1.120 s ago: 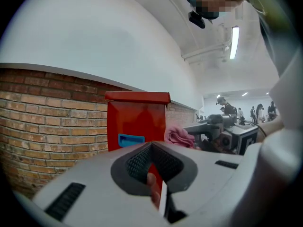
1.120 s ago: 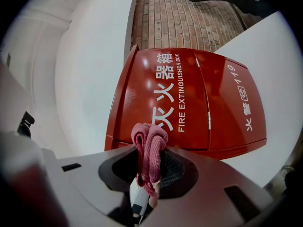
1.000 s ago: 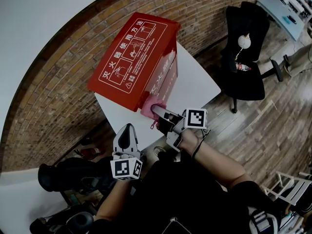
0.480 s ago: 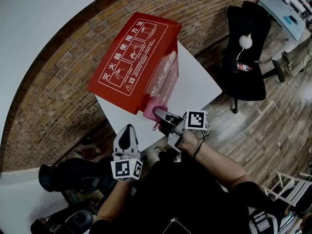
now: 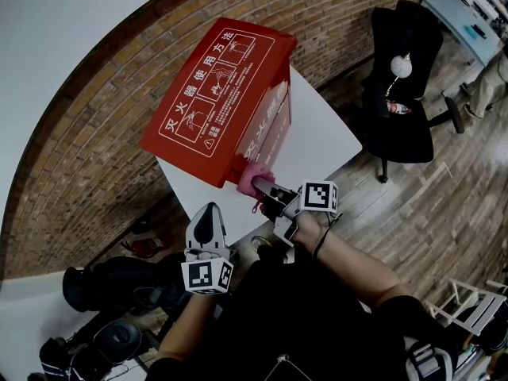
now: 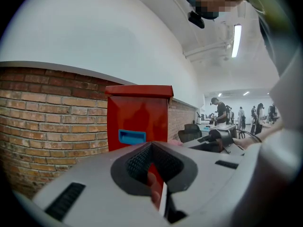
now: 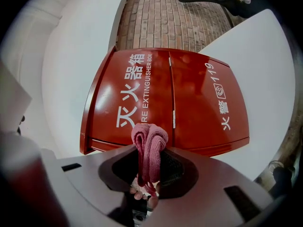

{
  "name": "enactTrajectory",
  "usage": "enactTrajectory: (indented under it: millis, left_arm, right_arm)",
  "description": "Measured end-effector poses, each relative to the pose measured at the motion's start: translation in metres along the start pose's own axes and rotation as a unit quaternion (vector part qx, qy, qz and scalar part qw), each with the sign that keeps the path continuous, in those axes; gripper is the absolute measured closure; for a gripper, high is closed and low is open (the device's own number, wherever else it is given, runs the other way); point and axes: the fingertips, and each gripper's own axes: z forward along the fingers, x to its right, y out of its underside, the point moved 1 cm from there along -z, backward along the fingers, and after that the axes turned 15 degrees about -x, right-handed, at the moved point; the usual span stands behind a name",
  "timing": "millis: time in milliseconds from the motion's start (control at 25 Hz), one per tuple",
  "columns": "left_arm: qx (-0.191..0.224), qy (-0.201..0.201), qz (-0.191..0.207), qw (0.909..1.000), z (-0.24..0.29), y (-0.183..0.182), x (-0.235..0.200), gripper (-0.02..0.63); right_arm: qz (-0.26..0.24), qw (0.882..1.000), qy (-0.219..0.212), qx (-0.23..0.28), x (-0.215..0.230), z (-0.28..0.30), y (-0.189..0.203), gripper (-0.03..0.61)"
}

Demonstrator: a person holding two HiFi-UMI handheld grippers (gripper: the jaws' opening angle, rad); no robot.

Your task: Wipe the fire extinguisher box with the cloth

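Note:
A red fire extinguisher box (image 5: 221, 94) with white Chinese lettering stands on a white table (image 5: 321, 141) against a brick wall. My right gripper (image 5: 259, 186) is shut on a bunched pink cloth (image 5: 252, 173) and holds it against the lower front of the box, near its left corner. In the right gripper view the pink cloth (image 7: 149, 148) sticks up between the jaws, right in front of the box's doors (image 7: 170, 100). My left gripper (image 5: 205, 225) hovers off the table's near edge, shut with nothing in it. The left gripper view shows the box's side (image 6: 138, 119) with a blue handle (image 6: 132, 136).
A black office chair (image 5: 401, 78) stands right of the table on the wooden floor. Dark bags and gear (image 5: 111, 284) lie on the floor at lower left. A desk (image 5: 460, 18) is at top right. People stand far off in the left gripper view.
The right gripper with the cloth has slid slightly up and along the box's lower front. The left gripper has stayed where it was.

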Motion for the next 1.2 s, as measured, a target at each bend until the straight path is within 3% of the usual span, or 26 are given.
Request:
enactTrajectory:
  millis: [1200]
  left_arm:
    - [-0.016, -0.005, 0.006, 0.9998, -0.008, 0.016, -0.005, 0.586]
  right_arm:
    - [0.028, 0.998, 0.064, -0.005, 0.067, 0.0, 0.005, 0.476]
